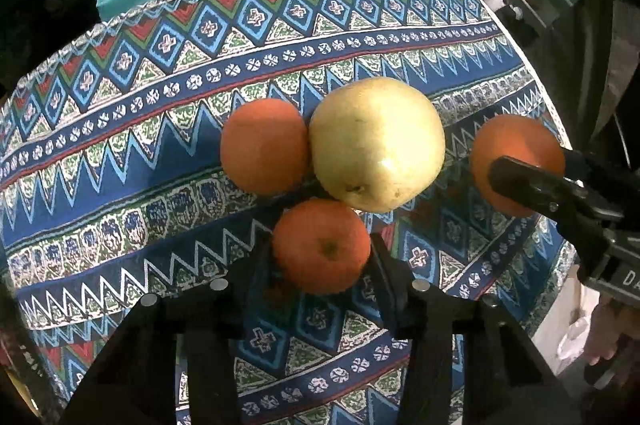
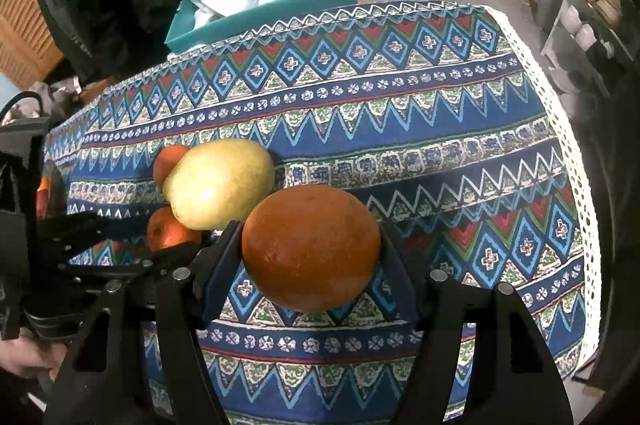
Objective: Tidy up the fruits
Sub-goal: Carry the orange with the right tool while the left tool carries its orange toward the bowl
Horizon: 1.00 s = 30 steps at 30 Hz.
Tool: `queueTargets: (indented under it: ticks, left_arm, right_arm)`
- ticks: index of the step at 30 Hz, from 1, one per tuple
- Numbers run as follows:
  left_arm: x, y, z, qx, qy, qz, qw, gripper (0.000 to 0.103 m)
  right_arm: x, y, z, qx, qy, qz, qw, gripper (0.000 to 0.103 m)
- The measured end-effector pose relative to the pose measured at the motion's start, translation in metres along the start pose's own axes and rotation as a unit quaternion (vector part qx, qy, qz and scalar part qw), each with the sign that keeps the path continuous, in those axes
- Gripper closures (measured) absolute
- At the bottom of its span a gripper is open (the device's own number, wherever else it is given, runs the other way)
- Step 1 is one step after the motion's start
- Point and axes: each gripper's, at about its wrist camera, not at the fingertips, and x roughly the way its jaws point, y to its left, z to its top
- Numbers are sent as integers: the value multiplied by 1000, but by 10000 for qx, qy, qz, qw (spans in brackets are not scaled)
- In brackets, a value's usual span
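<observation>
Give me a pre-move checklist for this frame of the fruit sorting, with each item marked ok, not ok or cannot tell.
1. Left gripper shut on the small orange, a finger on each side: ok.
2. Right gripper shut on the large orange: ok.
3. Large orange lifted off the tablecloth: cannot tell.
4. Small orange free of the yellow pear: not ok, its top meets the pear's lower edge in the left wrist view.
5. Third orange away from the pear: not ok, they touch.
6. A place to put the fruit in view: cannot tell, only a teal box full of bags beyond the table.
</observation>
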Motion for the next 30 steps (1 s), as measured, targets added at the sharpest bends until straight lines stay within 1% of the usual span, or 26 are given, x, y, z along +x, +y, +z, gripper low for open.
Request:
queueTargets:
  ticks: [6,12,23,30]
  left_arm:
    - [-5,-5,-4,165,-140,89,9997,57]
    - [-27,-6,-11,266,-330,119,9990,57]
    - [-74,7,-21,122,-691,222,9973,57]
    - [-102,16,-27,-38,-841,175,9963,57]
  right_arm:
    - [-1,5,-1,-87,-6,-23,10000,35]
    - [-10,14,3,-227,-153,-43,9996,35]
    - [-39,37,14,-474,-528,17,9975,35]
    - [-59,60,20,-682,-750,93,9948,35]
